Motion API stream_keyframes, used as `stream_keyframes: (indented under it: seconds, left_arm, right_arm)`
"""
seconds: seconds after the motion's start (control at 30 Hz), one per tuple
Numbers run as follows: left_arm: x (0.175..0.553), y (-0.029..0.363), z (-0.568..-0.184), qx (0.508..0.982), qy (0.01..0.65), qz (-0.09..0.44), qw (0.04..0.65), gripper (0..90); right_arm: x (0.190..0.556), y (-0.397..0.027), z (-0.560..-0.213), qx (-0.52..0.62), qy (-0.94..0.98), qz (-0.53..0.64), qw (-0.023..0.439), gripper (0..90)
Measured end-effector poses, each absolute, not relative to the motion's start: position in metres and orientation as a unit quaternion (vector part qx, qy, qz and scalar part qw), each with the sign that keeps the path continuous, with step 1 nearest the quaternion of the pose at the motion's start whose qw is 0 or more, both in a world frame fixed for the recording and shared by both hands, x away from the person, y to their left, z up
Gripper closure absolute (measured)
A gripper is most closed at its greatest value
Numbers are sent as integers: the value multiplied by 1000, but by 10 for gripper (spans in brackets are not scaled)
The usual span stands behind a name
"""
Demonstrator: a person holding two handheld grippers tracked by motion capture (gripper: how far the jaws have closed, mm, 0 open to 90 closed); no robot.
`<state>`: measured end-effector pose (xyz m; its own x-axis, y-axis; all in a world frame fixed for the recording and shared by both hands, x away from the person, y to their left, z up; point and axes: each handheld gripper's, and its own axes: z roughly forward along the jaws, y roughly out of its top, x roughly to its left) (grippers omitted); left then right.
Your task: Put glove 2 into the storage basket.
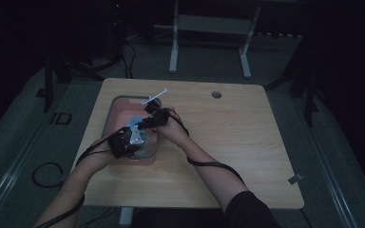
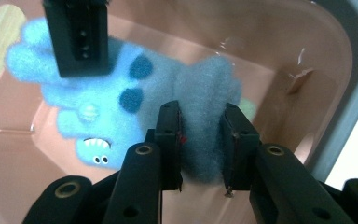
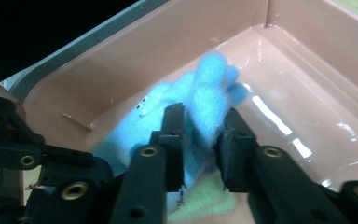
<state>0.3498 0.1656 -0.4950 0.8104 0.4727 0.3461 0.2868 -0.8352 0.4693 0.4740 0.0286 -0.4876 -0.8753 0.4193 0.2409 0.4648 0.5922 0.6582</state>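
A blue fuzzy monster-shaped cloth toy [image 2: 88, 107] with dark spots and a small face hangs inside a pink tub [image 2: 279, 37] with wet walls. My left gripper [image 2: 200, 116] is shut on a bunched fold of it. My right gripper [image 3: 204, 116] pinches another part of the blue toy [image 3: 209, 79], above the pink tub's floor [image 3: 307, 102]. A pale green cloth [image 3: 200, 203] lies under the toy. In the high view both grippers, left [image 1: 132, 137] and right [image 1: 142, 124], meet over the tub [image 1: 111, 107] at the table's left.
A thin white stick-like object [image 1: 154, 97] lies across the tub's far rim. The wooden table [image 1: 228, 142] has a round cable hole [image 1: 216, 94] near its far edge. A small brown scrap [image 2: 300, 79] sticks to the tub wall.
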Motion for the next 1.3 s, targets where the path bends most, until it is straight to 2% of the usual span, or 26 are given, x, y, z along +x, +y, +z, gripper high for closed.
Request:
stream_keyframes:
  seconds: [0.13,0.27,0.5,0.7,0.8,0.9,1.1,1.3]
  left_arm:
    - [351,166,-495,930,208,224,204,691]
    - [351,168,-492,926,220,223,211,625]
    - [350,177,-477,902,266,232,248,357]
    - [352,176,-468,889,294,231,263,149]
    - [350,173,-465,880,303,232,283,140]
    - [349,168,-463,885,295,227,280,75]
    - [347,162,-459,875,298,212,317,74]
    - [347,153,-460,879,291,199,322,74]
  right_arm:
    - [476,22,-483,-257,-885,-388,29,611]
    - [474,18,-479,-250,-886,-391,28,520]
    - [468,6,-467,-237,-877,-416,38,330]
    - [462,-7,-457,-215,-874,-433,38,234]
    - [459,-12,-457,-209,-876,-433,34,200]
    - [457,-15,-458,-200,-879,-432,25,173]
    - [454,-23,-455,-196,-874,-444,23,158]
    - [454,-32,-458,-198,-878,-436,23,158]
